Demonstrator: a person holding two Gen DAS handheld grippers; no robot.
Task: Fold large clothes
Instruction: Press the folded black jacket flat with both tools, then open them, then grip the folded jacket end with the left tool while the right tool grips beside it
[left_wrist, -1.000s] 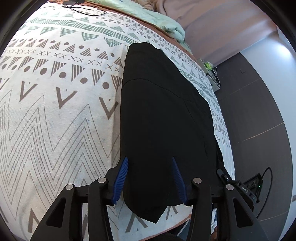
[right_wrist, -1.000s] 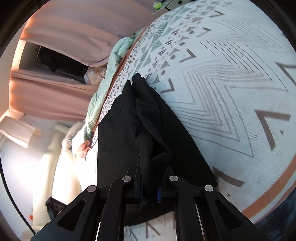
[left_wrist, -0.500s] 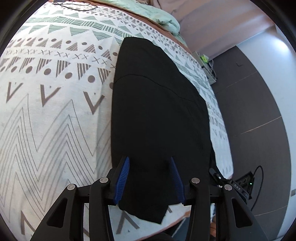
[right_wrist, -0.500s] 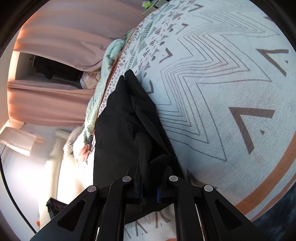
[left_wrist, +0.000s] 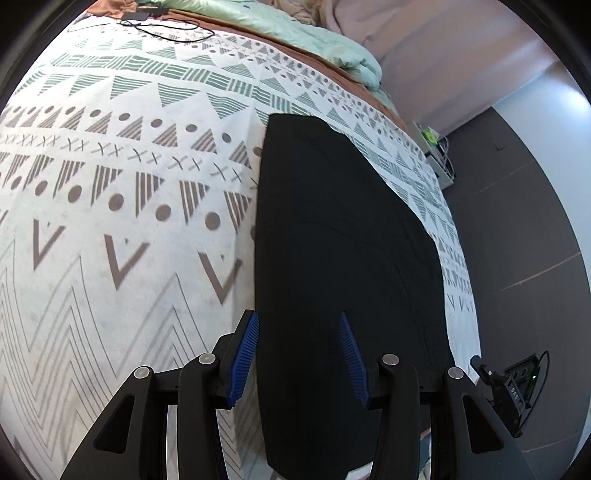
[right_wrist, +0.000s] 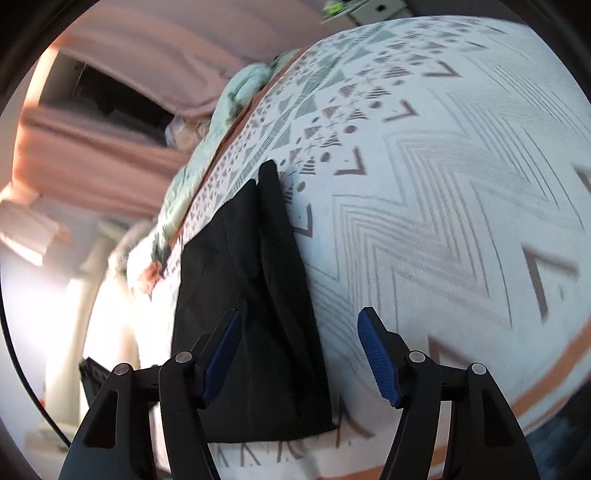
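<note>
A bed (left_wrist: 110, 229) fills most of both views, covered by a white spread printed with grey and green triangles, dots, crosses and zigzags. In the left wrist view it takes up the whole left and centre of the frame; in the right wrist view it fills the right side.

A black garment (left_wrist: 332, 240) lies flat on the bed as a long folded strip. In the left wrist view it runs from the bottom centre up to the middle of the frame, near the bed's right edge. In the right wrist view the same garment (right_wrist: 251, 295) sits at lower centre-left, with a raised fold running up its length toward the upper middle.

Pink curtains (right_wrist: 110, 122) fill the upper left of the right wrist view, and a dark floor (left_wrist: 517, 229) takes the right side of the left wrist view. A bunched mint-green blanket (left_wrist: 295, 33) lies along the bed's far edge at the top of the left wrist view.

The left hand-held gripper (left_wrist: 299, 354) stands about half open at the bottom of its frame, its blue pads on either side of the garment's near end; whether they press on the cloth cannot be told. The right hand-held gripper (right_wrist: 299, 354) is opening, its jaws wide apart, with the garment's right edge in the gap and neither pad pressing on it.

A black cable (left_wrist: 166, 29) lies on the bed at the top left of the left wrist view.
</note>
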